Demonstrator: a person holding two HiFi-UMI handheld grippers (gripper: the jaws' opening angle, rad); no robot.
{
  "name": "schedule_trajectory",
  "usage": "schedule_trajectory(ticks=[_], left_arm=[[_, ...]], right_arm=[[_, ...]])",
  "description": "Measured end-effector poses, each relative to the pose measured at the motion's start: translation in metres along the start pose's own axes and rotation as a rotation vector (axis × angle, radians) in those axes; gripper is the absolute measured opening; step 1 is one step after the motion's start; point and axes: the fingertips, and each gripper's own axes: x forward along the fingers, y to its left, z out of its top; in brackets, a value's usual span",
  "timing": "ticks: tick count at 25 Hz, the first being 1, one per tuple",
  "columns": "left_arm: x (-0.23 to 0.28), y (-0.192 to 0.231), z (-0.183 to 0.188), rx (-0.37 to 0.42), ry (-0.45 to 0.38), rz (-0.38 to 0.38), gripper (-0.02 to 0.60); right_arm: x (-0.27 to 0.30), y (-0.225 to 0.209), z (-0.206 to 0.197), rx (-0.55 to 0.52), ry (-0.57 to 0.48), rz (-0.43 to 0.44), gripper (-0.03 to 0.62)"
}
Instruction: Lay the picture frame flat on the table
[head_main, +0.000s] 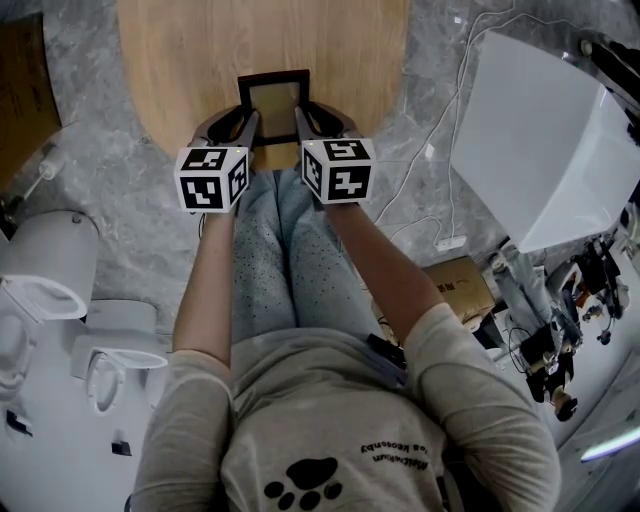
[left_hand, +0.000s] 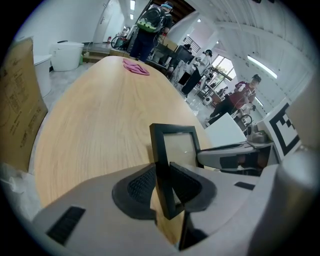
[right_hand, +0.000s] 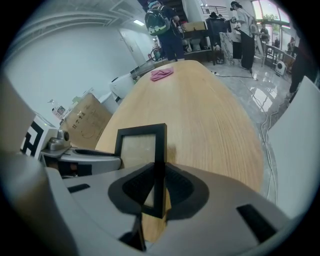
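A small black picture frame (head_main: 272, 98) with a pale insert stands upright near the near edge of the oval wooden table (head_main: 200, 50). My left gripper (head_main: 248, 122) is shut on the frame's left side bar. My right gripper (head_main: 302, 120) is shut on its right side bar. In the left gripper view the dark pads (left_hand: 140, 187) pinch the frame (left_hand: 172, 147) low on its edge, and the frame's back stand shows below. In the right gripper view the frame (right_hand: 142, 147) sits the same way between the right gripper (right_hand: 157, 189) pads.
A pink cloth (left_hand: 136, 66) lies at the table's far end. A cardboard box (right_hand: 82, 122) leans left of the table. A white panel (head_main: 540, 140) and cables (head_main: 450, 150) are on the floor at the right, white toilets (head_main: 50, 260) at the left. Several people stand far off.
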Motion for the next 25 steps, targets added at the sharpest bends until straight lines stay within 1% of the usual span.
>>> schedule_trajectory(ticks=[13,25], left_arm=[[0.009,0.006,0.001,-0.014,0.022,0.003,0.097],[0.016,0.010,0.001,-0.020,0.035,0.014,0.097]], right_arm=[[0.009,-0.004,0.000,0.027,0.023,-0.016,0.069],[0.016,-0.007,0.001,0.025,0.031,-0.032,0.069]])
